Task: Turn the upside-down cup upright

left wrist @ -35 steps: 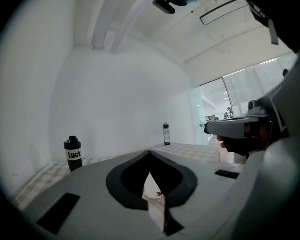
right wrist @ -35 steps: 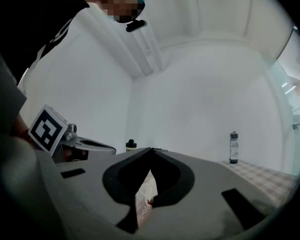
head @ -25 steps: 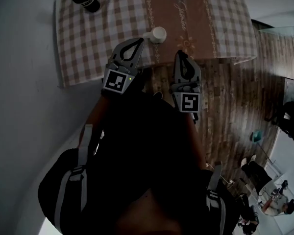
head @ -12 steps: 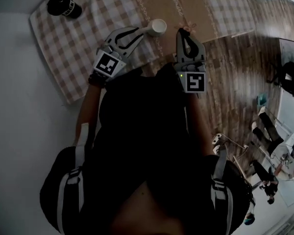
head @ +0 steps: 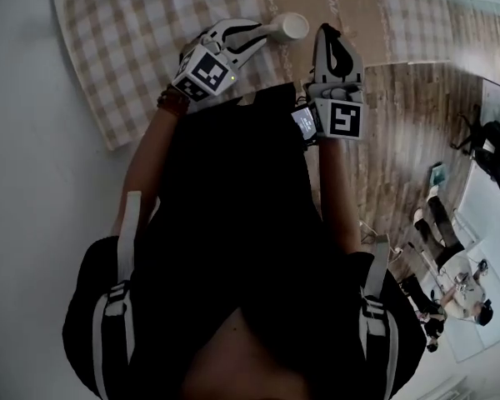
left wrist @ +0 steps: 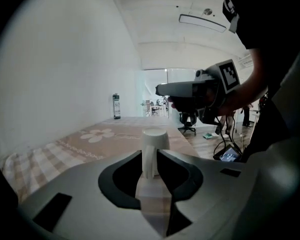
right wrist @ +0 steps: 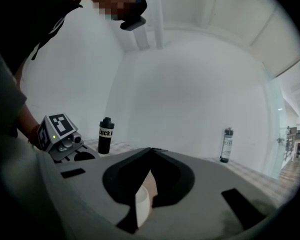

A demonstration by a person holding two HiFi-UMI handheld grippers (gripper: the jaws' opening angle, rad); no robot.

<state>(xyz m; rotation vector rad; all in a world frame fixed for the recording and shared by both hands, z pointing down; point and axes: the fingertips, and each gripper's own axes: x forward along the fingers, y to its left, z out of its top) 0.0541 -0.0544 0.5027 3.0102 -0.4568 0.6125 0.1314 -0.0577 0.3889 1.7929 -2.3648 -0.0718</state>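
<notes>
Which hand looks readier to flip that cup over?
Left. The left gripper appears to pinch the upside-down cup by its handle; the right gripper is shut, merely beside it.

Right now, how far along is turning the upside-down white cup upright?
Done: the left gripper is at the white handled cup. In hand: its jaws sit close on either side of the handle, apparently gripping it. Left: the cup stands base-up on the checked tablecloth, so lifting and flipping are not yet done. The right gripper is shut and empty nearby.
</notes>
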